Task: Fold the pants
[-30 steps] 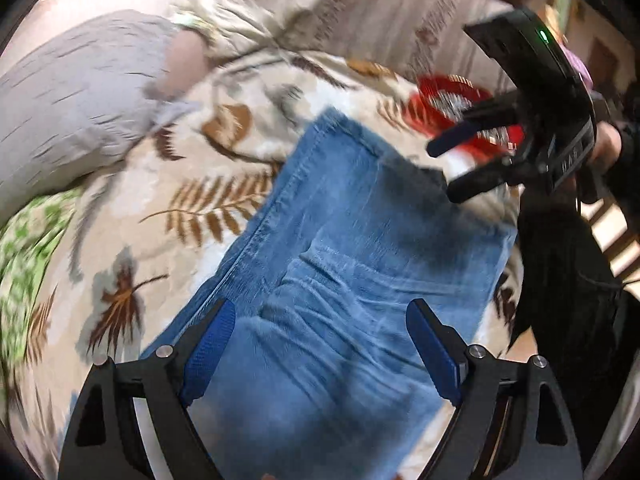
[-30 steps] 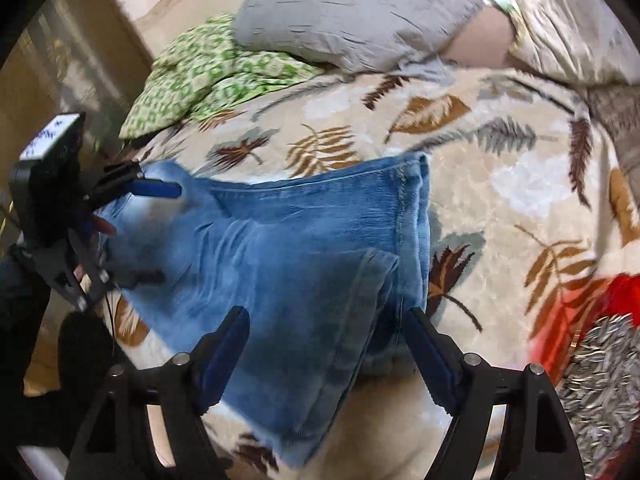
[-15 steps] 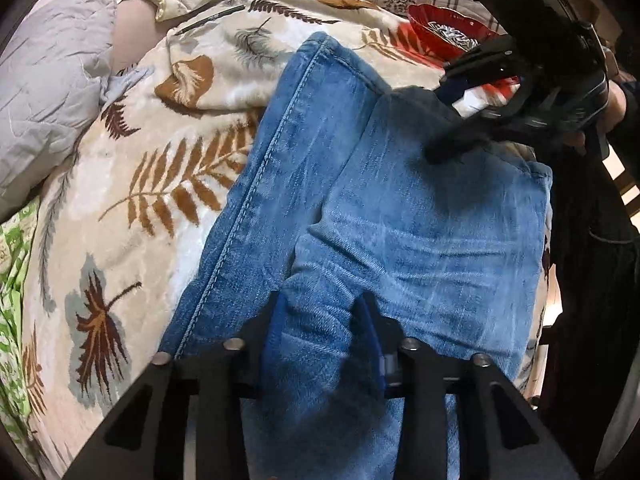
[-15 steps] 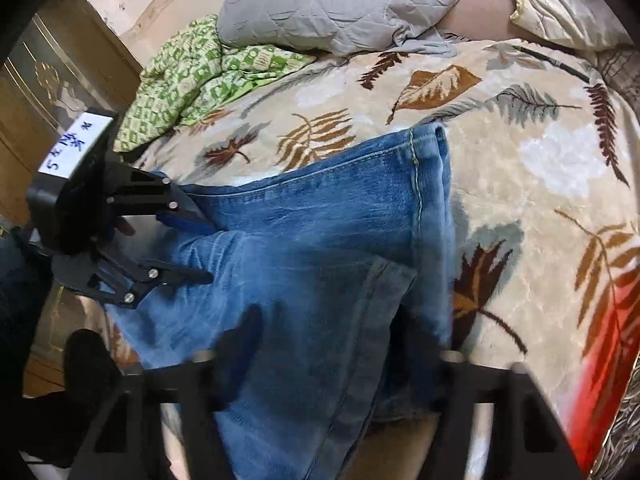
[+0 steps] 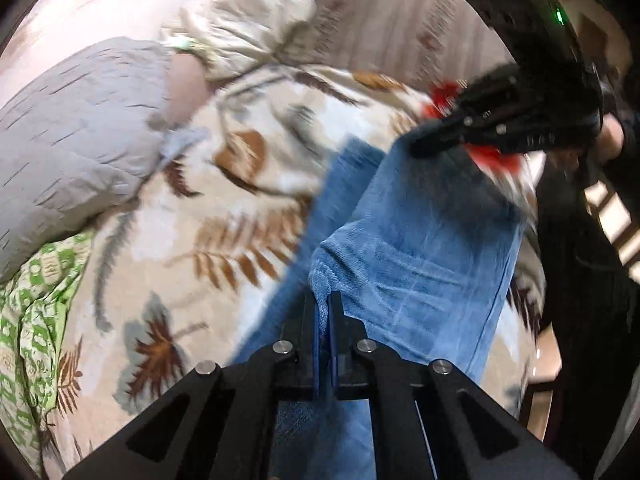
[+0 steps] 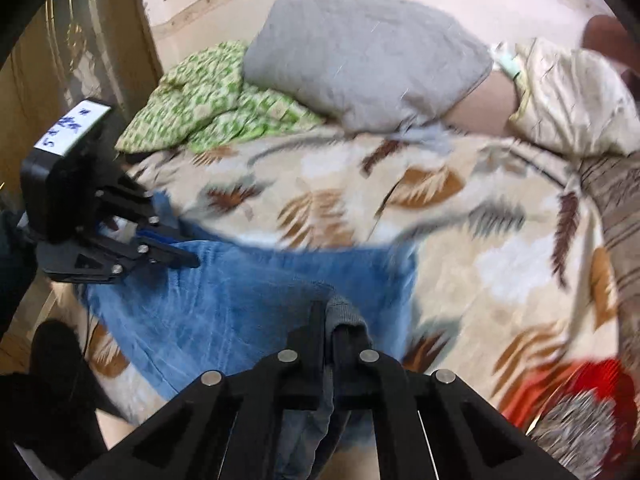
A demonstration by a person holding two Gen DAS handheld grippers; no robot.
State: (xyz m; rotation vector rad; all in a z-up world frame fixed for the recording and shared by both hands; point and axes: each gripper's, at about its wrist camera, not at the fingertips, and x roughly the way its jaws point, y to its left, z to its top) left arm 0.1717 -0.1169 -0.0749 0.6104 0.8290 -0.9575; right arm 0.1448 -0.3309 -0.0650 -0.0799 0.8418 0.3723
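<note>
Blue denim pants (image 5: 420,248) lie partly folded on a leaf-patterned blanket (image 5: 224,208); they also show in the right wrist view (image 6: 248,292). My left gripper (image 5: 324,300) is shut on a raised fold of the denim at one edge. My right gripper (image 6: 328,312) is shut on a bunched edge of the pants at the other side. Each gripper shows in the other's view, the right one (image 5: 424,142) and the left one (image 6: 188,260), both pinching the denim and holding it lifted off the blanket.
A grey pillow (image 6: 360,60) and a green patterned cloth (image 6: 208,96) lie at the far side of the bed. A cream pillow (image 5: 244,36) sits beside them. A red bowl of seeds (image 6: 576,416) rests on the blanket near the right gripper.
Both grippers went from wide open to shut on the denim. They have since lifted the gripped edge off the blanket.
</note>
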